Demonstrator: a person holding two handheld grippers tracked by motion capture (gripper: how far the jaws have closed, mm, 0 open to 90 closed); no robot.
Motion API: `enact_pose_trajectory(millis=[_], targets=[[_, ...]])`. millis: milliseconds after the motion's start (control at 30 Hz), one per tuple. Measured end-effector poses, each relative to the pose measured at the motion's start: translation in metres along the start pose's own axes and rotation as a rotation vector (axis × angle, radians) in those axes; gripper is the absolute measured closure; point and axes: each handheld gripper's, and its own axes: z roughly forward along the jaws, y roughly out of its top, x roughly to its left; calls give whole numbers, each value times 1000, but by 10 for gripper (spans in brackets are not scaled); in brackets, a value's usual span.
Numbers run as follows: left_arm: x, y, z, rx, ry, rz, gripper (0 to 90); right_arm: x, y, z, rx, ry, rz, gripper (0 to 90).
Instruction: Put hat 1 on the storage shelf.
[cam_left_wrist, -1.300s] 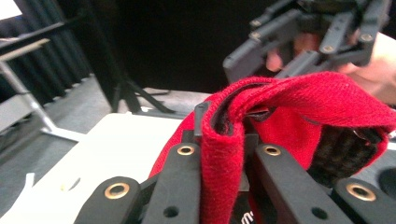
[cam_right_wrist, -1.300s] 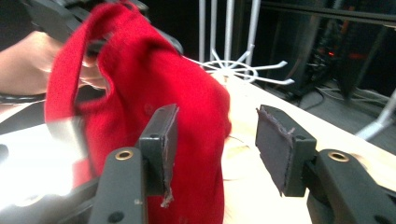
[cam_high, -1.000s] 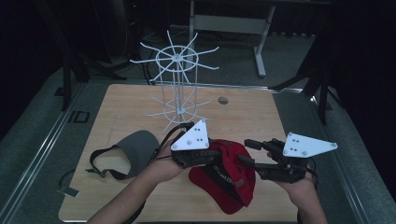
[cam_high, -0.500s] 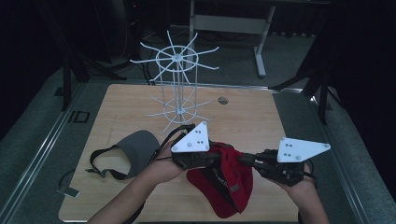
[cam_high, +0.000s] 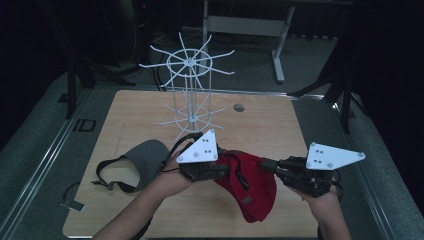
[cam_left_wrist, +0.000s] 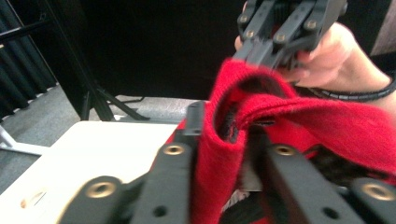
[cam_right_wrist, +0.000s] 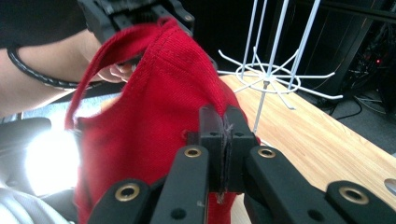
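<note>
Your left tongs and right tongs both clamp the red cap, stretched between them above the tabletop; the grey visor lies beside your left hand; the white wire rack stands behind.

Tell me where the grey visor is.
High view: the visor lies on the table's near left, just left of the left claw, below the rack.

The red cap is now stretched wider and hangs lower between the grippers than a second ago. The right gripper is drawn outward to the right, away from the left gripper.
</note>
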Motion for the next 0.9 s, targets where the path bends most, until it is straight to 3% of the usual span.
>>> enact_pose_trajectory(millis=[233,567,667,900], targets=[[-1,-3,-7,1,30,0,541,-1,6,-10,-34,-18,8,890],[-4,-9,-15,-10,69,-3,509,-1,9,-13,-36,-49,11,890],[-5,-11,-21,-14,98,-8,509,-1,10,-15,-41,-49,11,890],[2,-22,-31,-37,139,-76,522,-6,13,-23,-76,-48,40,890]])
